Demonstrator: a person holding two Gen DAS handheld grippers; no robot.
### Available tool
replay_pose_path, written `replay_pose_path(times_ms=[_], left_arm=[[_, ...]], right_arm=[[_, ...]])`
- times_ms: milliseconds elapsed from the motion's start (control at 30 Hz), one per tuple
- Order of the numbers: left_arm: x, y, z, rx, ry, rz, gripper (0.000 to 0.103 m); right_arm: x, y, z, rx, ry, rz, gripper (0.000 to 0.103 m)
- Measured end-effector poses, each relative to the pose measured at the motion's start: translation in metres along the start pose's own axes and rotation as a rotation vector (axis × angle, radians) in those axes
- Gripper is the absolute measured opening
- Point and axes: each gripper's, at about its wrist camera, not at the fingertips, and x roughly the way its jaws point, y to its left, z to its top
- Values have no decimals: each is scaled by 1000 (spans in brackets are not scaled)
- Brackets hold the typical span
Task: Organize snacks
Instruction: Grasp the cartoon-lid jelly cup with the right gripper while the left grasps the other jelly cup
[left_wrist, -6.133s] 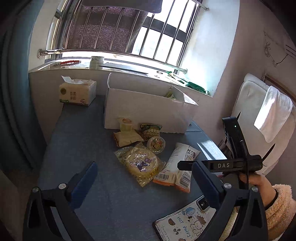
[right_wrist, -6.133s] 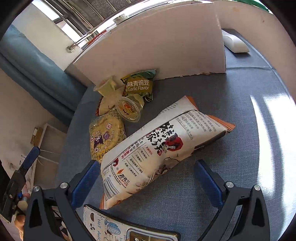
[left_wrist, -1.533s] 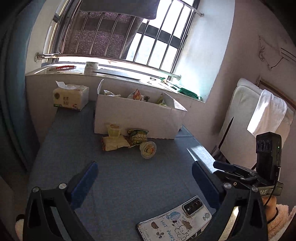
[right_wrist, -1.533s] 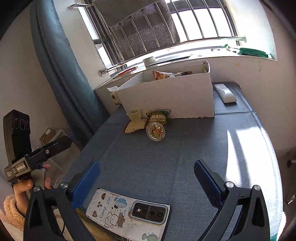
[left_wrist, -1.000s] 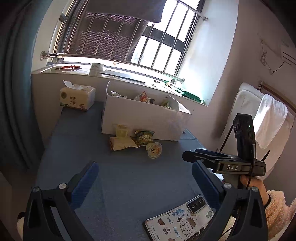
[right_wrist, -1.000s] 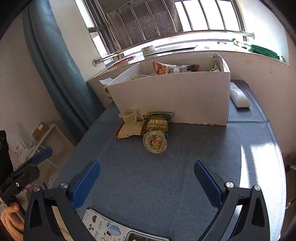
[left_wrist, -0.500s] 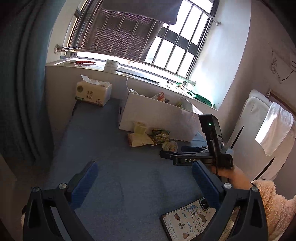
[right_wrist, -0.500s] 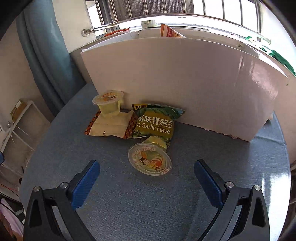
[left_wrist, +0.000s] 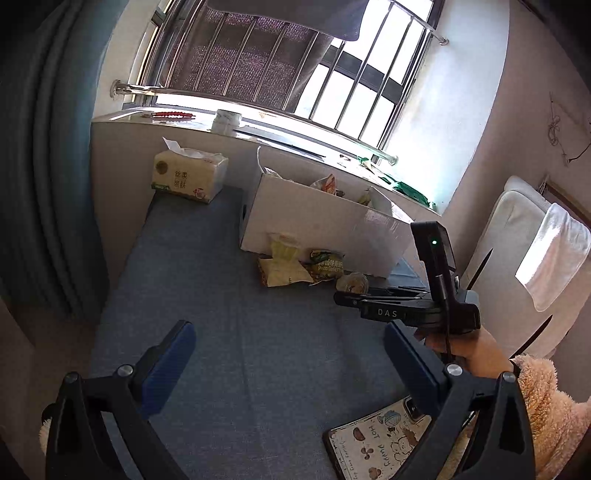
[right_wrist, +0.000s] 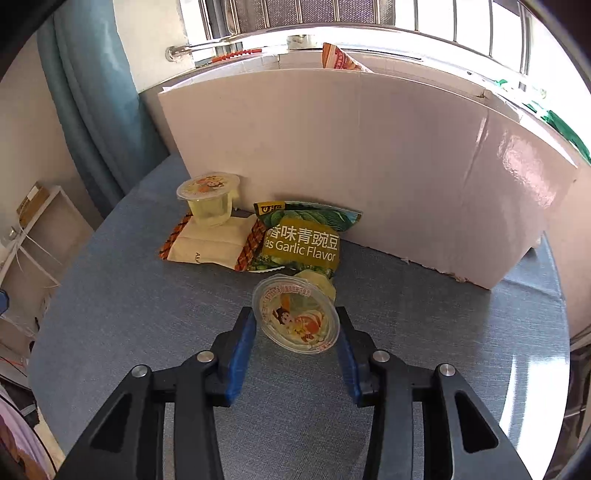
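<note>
A clear jelly cup (right_wrist: 295, 321) with a cartoon lid lies tipped on the blue table (right_wrist: 147, 314), in front of the white box (right_wrist: 369, 147). My right gripper (right_wrist: 293, 332) has its jaws closing on this cup, and both blue pads touch its rim. The left wrist view shows the right gripper (left_wrist: 343, 297) reaching the jelly cup (left_wrist: 352, 282). Behind it lie a green pea bag (right_wrist: 303, 240), a beige wafer pack (right_wrist: 214, 245) and a second jelly cup (right_wrist: 208, 199) standing on that pack. My left gripper (left_wrist: 288, 354) hangs open over bare table, holding nothing.
Several snack bags stick out of the white box (left_wrist: 325, 221). A tissue pack (left_wrist: 188, 177) stands at the far left by the window ledge. A phone (left_wrist: 380, 439) in a cartoon case lies at the near edge. A white shelf (right_wrist: 37, 229) stands beside the table.
My right gripper came down and forward to the tipped jelly cup, and its jaws went from wide apart to closed around the cup. The left gripper stayed open and barely shifted.
</note>
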Motion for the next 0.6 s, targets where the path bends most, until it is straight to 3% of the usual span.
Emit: replay_pose_path(times_ms=[100, 233, 433, 600], left_arm=[[8, -2, 5, 16, 14, 4, 103], [30, -9, 20, 57, 35, 3, 103], [100, -19, 59, 113, 116, 65, 103], [158, -16, 78, 113, 165, 94, 102]], right_arm=[[-16, -7, -7, 13, -31, 13, 46], [-48, -16, -20, 71, -97, 96, 46], [-87, -19, -47, 124, -181, 165, 46], [-105, -19, -57, 147, -206, 163, 46]])
